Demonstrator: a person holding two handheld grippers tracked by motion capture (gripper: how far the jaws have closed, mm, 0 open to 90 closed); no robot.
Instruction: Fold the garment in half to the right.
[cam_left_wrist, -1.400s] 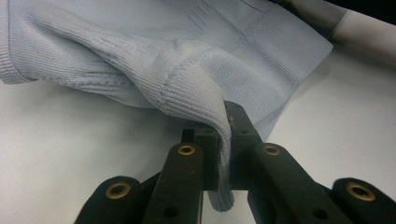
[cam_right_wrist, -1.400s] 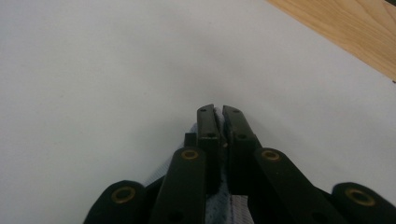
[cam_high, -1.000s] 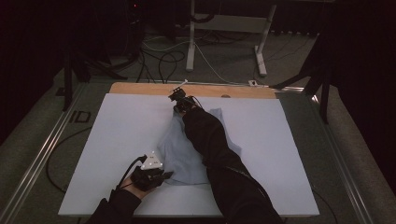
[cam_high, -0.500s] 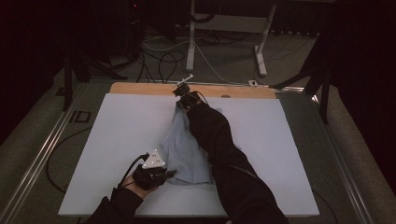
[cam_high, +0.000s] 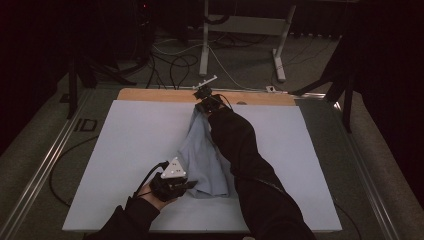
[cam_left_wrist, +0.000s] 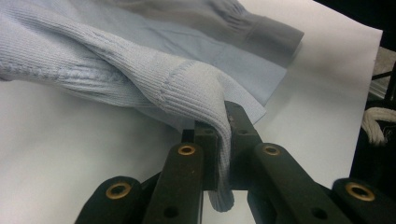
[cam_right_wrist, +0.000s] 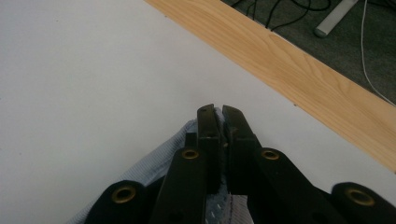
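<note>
Garment (cam_high: 205, 160), pale blue knit, lies stretched lengthwise across the white sheet (cam_high: 130, 145) on the table, held at both ends. Left gripper (cam_left_wrist: 223, 140) has its jaws clamped on a ribbed edge at the near end. Right gripper (cam_right_wrist: 220, 126) pinches blue fabric at the far end, near the wooden strip (cam_right_wrist: 299, 60); which part of the garment, possibly a shoulder, cannot be told.

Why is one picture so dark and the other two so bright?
The high view is dim, the room behind nearly black; the left gripper view is bright and sharp on the blue sweater; in the right gripper view the near tongs look big and slightly soft.
</note>
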